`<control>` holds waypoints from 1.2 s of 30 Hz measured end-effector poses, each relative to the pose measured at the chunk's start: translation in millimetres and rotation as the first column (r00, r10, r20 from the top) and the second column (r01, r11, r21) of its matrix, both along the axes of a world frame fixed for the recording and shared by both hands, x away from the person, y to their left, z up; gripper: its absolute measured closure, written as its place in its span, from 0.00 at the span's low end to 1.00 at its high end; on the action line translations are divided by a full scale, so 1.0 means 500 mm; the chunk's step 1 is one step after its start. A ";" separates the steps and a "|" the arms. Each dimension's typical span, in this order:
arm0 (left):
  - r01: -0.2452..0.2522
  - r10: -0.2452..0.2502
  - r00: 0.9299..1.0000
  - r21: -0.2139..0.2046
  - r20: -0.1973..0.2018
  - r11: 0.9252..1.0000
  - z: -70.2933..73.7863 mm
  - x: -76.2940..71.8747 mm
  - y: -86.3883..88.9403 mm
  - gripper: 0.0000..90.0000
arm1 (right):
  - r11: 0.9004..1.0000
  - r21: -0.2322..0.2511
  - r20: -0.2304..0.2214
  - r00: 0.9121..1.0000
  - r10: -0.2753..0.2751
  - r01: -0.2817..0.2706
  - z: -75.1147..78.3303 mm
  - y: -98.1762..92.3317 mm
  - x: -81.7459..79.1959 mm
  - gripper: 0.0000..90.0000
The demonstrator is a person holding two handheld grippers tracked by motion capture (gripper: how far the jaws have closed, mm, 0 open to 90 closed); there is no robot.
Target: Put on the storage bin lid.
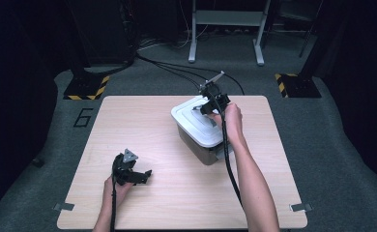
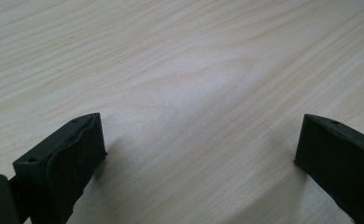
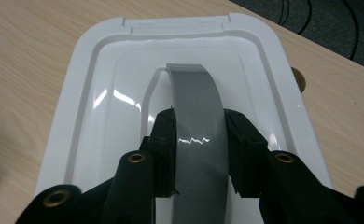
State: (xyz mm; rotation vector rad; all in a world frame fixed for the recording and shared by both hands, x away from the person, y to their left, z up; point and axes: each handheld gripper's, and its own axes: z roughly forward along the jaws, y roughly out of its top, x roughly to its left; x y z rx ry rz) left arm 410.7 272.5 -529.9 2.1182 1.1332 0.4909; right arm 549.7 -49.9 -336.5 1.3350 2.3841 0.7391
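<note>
Grey arched handle [image 3: 196,135] on the white lid [image 3: 91,88] of a storage box [image 1: 202,137], toward the table's [image 1: 177,193] far right part. Clamped from both sides by the right gripper [image 3: 199,149], jaws pressed on the strap's edges. Probably stiff, glossy plastic, slick under the pads; best held mid-arch, as now. Box likely light, though contents unseen. Left gripper [image 2: 196,149] resting near the front edge, jaws spread wide over bare wood, grasping nothing
</note>
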 end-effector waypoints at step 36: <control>0.000 0.000 1.000 0.000 0.000 1.000 0.000 0.000 0.000 0.02 | 0.993 0.118 0.196 0.980 -0.038 0.015 -0.001 -0.178 -0.179 0.00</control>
